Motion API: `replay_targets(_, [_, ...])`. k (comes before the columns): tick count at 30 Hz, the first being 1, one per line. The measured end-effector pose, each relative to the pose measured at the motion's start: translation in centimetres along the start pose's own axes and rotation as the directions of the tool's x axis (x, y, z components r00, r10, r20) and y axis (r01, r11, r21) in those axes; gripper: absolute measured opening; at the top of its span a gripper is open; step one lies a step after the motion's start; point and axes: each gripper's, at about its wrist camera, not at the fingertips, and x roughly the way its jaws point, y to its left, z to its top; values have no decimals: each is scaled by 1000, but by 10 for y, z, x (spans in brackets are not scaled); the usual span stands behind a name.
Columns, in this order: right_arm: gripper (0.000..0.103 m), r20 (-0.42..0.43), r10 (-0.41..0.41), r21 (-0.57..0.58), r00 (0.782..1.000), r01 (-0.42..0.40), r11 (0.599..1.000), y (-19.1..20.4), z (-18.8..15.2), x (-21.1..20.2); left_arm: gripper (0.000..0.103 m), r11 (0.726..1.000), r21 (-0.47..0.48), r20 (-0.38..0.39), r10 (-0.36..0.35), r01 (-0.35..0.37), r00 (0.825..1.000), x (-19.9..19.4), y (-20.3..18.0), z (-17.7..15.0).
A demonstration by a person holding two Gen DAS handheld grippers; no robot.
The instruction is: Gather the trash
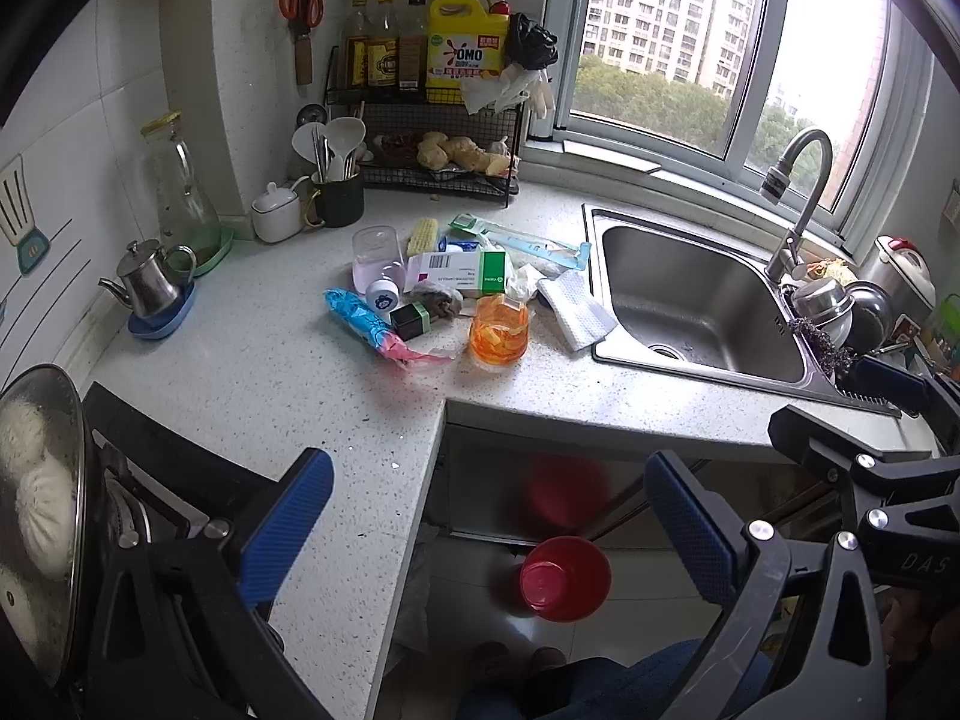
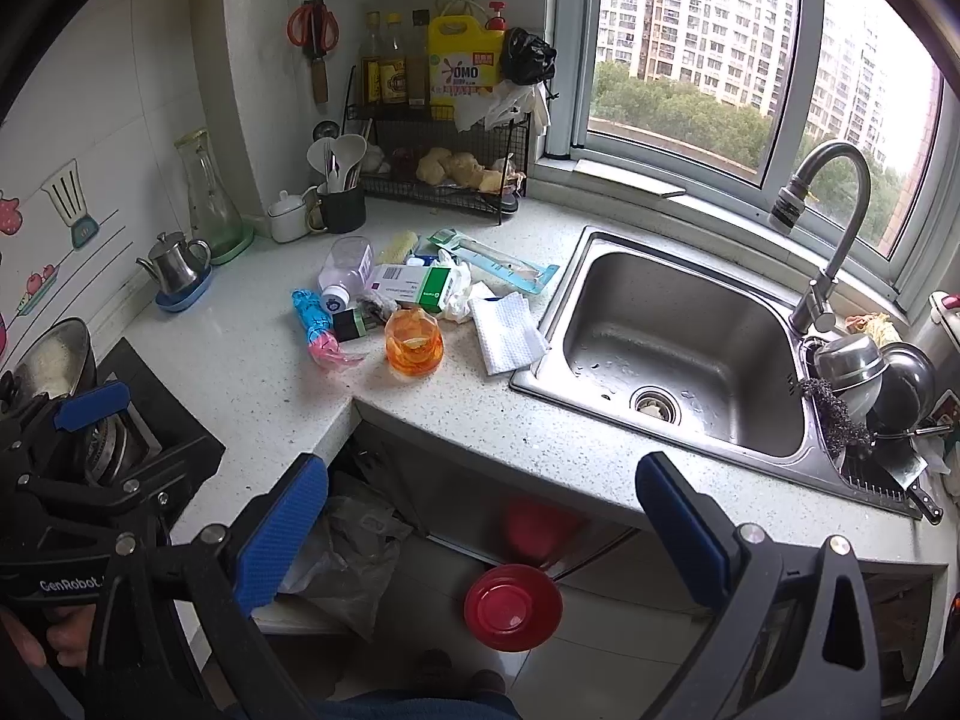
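A heap of trash lies on the speckled counter [image 1: 270,372] left of the sink. It holds a blue and pink wrapper [image 1: 372,327] [image 2: 315,324], an orange plastic cup [image 1: 499,333] [image 2: 414,345], a white and green carton [image 1: 459,273] [image 2: 414,288], a clear plastic cup [image 1: 377,258], a small black box [image 1: 411,321], a crumpled tissue [image 2: 459,294], a white paper towel [image 1: 577,309] [image 2: 507,333] and a toothbrush pack [image 1: 522,240]. A red bin [image 1: 564,579] [image 2: 513,606] stands on the floor below. My left gripper [image 1: 487,480] and right gripper [image 2: 482,471] hang open and hold nothing, well short of the heap.
A steel sink [image 1: 690,294] [image 2: 672,336] with tap sits right, bowls [image 2: 870,372] beside it. A wire rack [image 1: 432,138] with bottles, a utensil cup [image 1: 339,198], a small kettle [image 1: 150,282] and a glass carafe [image 1: 183,192] line the wall. A lidded pan [image 1: 42,498] sits on the stove at left.
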Motion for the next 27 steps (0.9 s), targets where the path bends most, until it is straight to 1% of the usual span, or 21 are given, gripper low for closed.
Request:
replay_targets(22, [103, -21, 16, -1, 1000, -16, 1000, -3, 2, 6, 103, 1000, 2, -8, 7, -7, 1000, 3, -2, 0])
replay_targets(27, [103, -24, 25, -3, 999, -25, 1000, -7, 3, 8, 103, 1000, 2, -10, 19, -19, 1000, 5, -7, 3])
